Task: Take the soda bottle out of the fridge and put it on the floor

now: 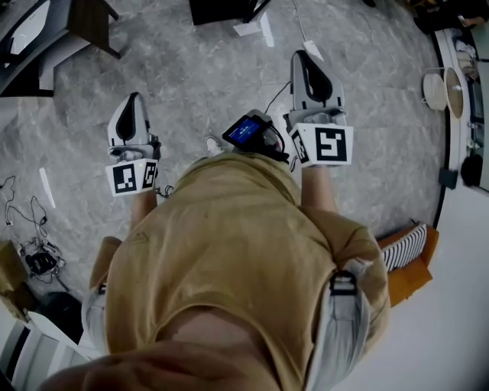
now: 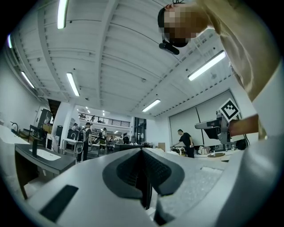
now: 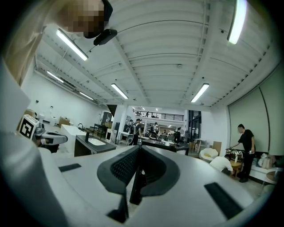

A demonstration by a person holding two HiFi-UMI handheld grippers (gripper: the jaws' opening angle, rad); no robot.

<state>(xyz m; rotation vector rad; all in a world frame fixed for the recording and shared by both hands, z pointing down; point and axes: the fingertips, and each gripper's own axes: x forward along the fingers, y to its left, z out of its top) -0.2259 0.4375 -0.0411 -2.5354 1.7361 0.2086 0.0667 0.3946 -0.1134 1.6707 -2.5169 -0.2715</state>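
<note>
No soda bottle and no fridge show in any view. In the head view my left gripper (image 1: 134, 99) and my right gripper (image 1: 303, 59) are held out level in front of the person's body, above the grey marble floor (image 1: 199, 84). The jaws of each are pressed together with nothing between them. The left gripper view looks along its shut jaws (image 2: 143, 153) into a large hall. In the right gripper view, the other pair (image 3: 138, 148) is shut in the same way. The other gripper's marker cube (image 2: 230, 110) shows at the right of the left gripper view.
Dark furniture (image 1: 84, 23) stands at the upper left and cables (image 1: 30, 252) lie at the left. A round white basket (image 1: 437, 90) and a striped cushion (image 1: 409, 244) are at the right. Ahead are a sink counter (image 3: 91, 144) and several people, one in black (image 3: 245, 150).
</note>
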